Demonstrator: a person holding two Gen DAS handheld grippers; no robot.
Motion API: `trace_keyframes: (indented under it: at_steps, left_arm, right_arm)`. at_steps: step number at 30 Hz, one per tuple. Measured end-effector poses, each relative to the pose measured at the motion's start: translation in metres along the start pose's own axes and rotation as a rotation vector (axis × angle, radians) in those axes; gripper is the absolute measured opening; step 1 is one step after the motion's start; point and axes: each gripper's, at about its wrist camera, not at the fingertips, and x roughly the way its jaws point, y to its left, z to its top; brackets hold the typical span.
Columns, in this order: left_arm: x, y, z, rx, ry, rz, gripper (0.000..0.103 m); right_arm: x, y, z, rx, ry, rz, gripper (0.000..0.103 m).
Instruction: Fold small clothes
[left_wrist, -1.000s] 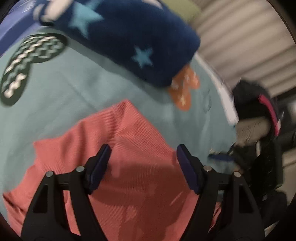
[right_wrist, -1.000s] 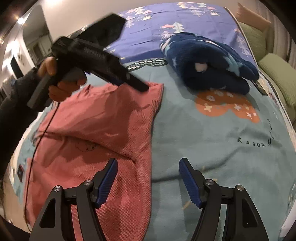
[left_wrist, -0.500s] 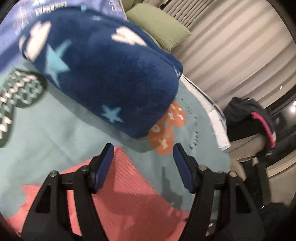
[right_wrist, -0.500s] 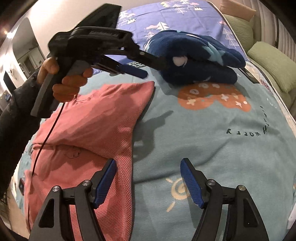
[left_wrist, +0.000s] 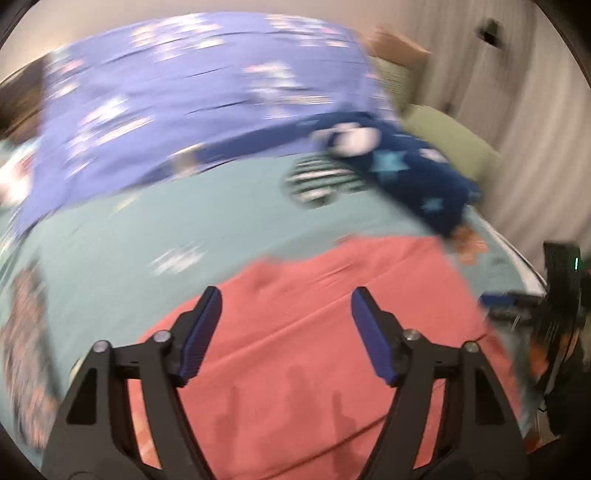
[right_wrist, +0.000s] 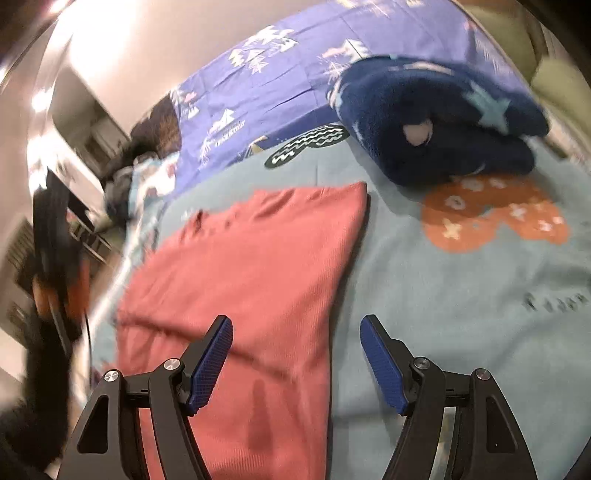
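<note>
A coral-pink garment (right_wrist: 258, 266) lies spread flat on the teal blanket (right_wrist: 443, 295), folded lengthwise with a straight right edge. My right gripper (right_wrist: 297, 358) hovers open over that edge, nothing between its blue pads. In the blurred left wrist view my left gripper (left_wrist: 286, 332) hangs above the same pink garment (left_wrist: 332, 332); its jaws are opening and hold nothing. The left tool, gripped by a hand, is a dark blur at the left edge of the right wrist view (right_wrist: 55, 258).
A folded navy fleece with stars (right_wrist: 436, 118) rests at the back right of the blanket. Behind lies a purple patterned sheet (right_wrist: 277, 74). Green cushions (left_wrist: 443, 133) and a curtain stand to the right. Dark furniture (right_wrist: 81, 147) sits beyond the left bed edge.
My left gripper has swung away from the garment's far corner near the navy fleece, back to the left side of the bed. The right gripper shifted slightly along the garment's right edge.
</note>
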Motion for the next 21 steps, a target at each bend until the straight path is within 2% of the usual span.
trace_keyframes:
  at_steps: [2,4,5,9,12,14,16,17,19,20,21]
  left_arm:
    - [-0.005,0.041,-0.019,-0.100,0.014,0.070,0.074]
    - [-0.003,0.083,-0.035,-0.226,0.027,0.080,0.074]
    - [0.001,0.104,-0.045,-0.302,0.032,0.058,0.074]
    - [0.023,0.134,-0.063,-0.425,0.047,-0.063,0.074]
    - [0.043,0.135,-0.070,-0.441,0.062,-0.153,0.074]
    - [0.042,0.127,-0.070,-0.402,0.024,-0.149,0.075]
    - [0.042,0.118,-0.067,-0.353,-0.012,-0.191,0.075]
    - [0.043,0.114,-0.065,-0.347,-0.023,-0.210,0.075]
    - [0.044,0.109,-0.064,-0.318,-0.038,-0.219,0.060]
    - [0.044,0.106,-0.062,-0.295,-0.044,-0.205,0.035]
    - [0.047,0.101,-0.060,-0.277,-0.043,-0.200,0.018]
  right_arm:
    - [0.013,-0.010,0.016,0.041,0.002,0.003,0.073]
    - [0.027,-0.016,0.031,0.039,0.003,0.003,0.073]
    - [0.034,-0.018,0.037,0.034,0.007,0.003,0.073]
    - [0.053,-0.022,0.055,0.031,0.005,0.041,0.073]
    - [0.062,-0.019,0.060,0.003,0.019,0.089,0.074]
    - [0.067,-0.017,0.061,-0.025,0.030,0.102,0.074]
    - [0.070,-0.016,0.061,-0.045,0.039,0.110,0.074]
    - [0.071,-0.014,0.061,-0.053,0.041,0.116,0.070]
    - [0.078,-0.008,0.059,-0.073,0.073,0.135,0.050]
    - [0.082,-0.006,0.059,-0.083,0.082,0.114,0.026]
    - [0.086,-0.004,0.061,-0.090,0.096,0.095,0.013]
